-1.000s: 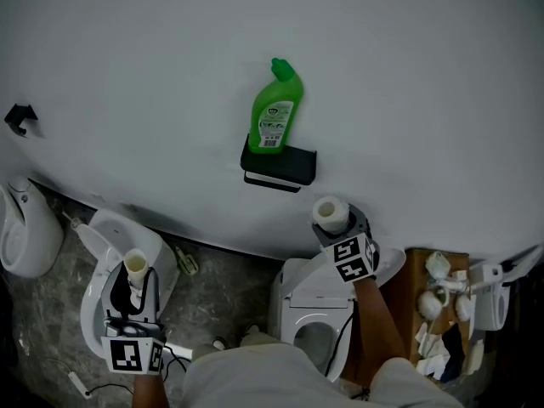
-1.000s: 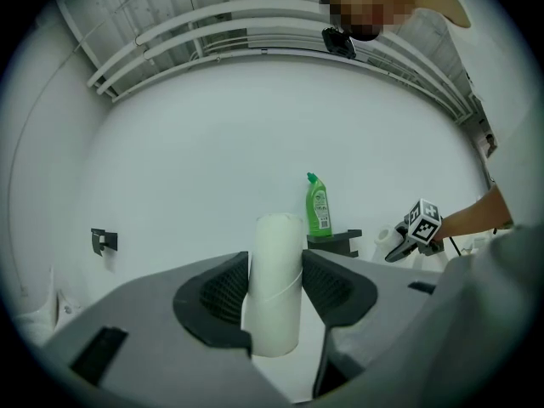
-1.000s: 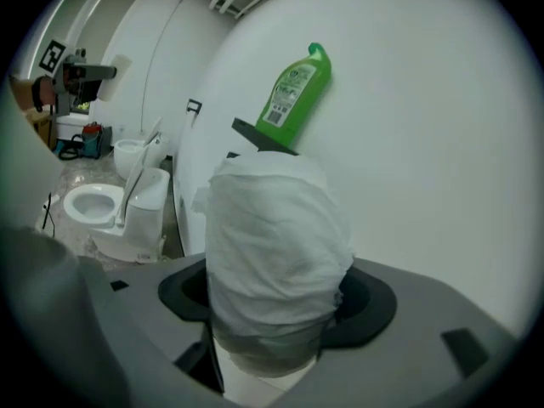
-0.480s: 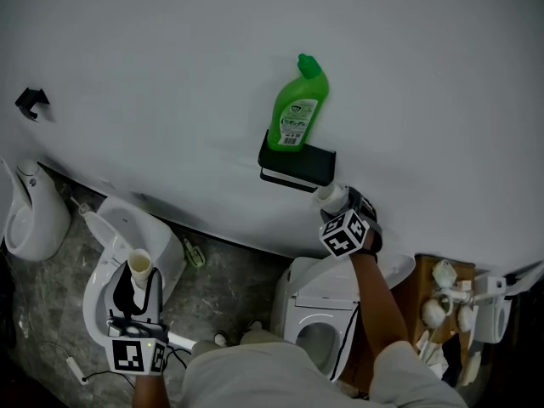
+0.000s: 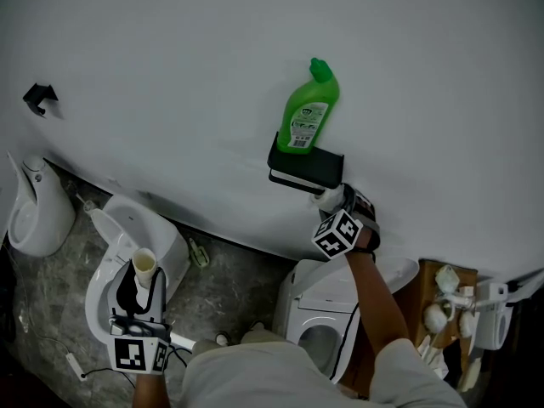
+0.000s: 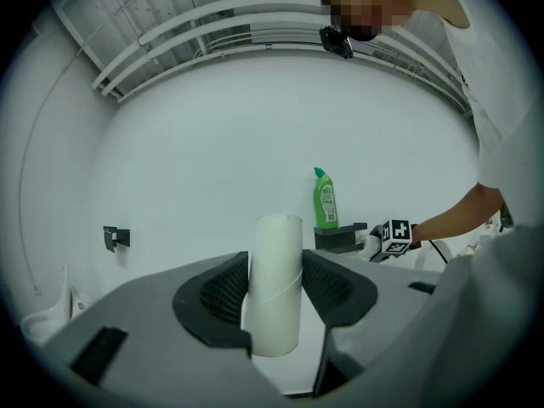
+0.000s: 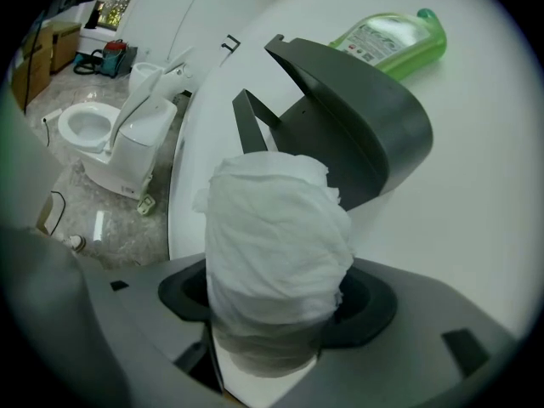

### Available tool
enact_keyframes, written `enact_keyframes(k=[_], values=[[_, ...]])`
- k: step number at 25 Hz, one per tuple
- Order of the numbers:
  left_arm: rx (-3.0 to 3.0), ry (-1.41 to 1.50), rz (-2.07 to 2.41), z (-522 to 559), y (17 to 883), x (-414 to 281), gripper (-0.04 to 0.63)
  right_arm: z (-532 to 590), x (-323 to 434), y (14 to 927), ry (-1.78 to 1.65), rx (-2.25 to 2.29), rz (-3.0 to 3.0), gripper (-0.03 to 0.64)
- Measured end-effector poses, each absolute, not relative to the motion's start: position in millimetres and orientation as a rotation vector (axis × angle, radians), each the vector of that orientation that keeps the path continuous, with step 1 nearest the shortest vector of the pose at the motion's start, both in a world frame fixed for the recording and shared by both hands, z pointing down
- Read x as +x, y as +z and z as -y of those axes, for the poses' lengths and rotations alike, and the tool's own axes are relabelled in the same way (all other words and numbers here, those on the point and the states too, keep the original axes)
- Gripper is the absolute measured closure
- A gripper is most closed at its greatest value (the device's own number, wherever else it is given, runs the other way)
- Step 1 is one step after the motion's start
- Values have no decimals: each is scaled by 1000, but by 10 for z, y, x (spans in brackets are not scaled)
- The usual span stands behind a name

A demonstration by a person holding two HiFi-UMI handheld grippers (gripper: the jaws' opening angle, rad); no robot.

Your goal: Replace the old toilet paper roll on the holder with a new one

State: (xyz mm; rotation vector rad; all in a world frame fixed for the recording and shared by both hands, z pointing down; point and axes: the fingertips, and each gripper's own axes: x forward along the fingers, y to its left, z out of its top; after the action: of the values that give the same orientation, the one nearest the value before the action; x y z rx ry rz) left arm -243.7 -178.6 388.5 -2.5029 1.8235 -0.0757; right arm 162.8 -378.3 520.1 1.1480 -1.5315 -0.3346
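A black paper holder (image 5: 306, 167) hangs on the white wall, its lid raised in the right gripper view (image 7: 348, 117). My right gripper (image 5: 333, 202) is shut on a full white toilet roll (image 5: 328, 197) (image 7: 276, 253), held just under the holder's right end. Low at the left, my left gripper (image 5: 140, 300) is shut on an empty cardboard tube (image 5: 144, 263) (image 6: 276, 283), which stands upright between the jaws. From the left gripper view I see the holder (image 6: 340, 238) and my right gripper (image 6: 374, 243) far off.
A green cleaner bottle (image 5: 310, 109) stands on top of the holder. One white toilet (image 5: 170, 240) is below my left gripper and another (image 5: 310, 300) is under my right arm. A urinal (image 5: 34, 211) is at the far left, a black hook (image 5: 38, 98) on the wall, a cluttered wooden shelf (image 5: 425, 283) at the right.
My right gripper has carried the full roll up to the holder's underside and rolled its wrist. The left gripper with the tube has stayed put.
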Motion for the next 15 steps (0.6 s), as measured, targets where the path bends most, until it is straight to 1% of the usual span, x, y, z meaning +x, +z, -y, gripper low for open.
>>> enact_keyframes(k=[15], values=[[-2489, -111, -1821, 1670, 3847, -2660, 399, 3806, 1326, 5116, -453, 1198, 1527, 287]])
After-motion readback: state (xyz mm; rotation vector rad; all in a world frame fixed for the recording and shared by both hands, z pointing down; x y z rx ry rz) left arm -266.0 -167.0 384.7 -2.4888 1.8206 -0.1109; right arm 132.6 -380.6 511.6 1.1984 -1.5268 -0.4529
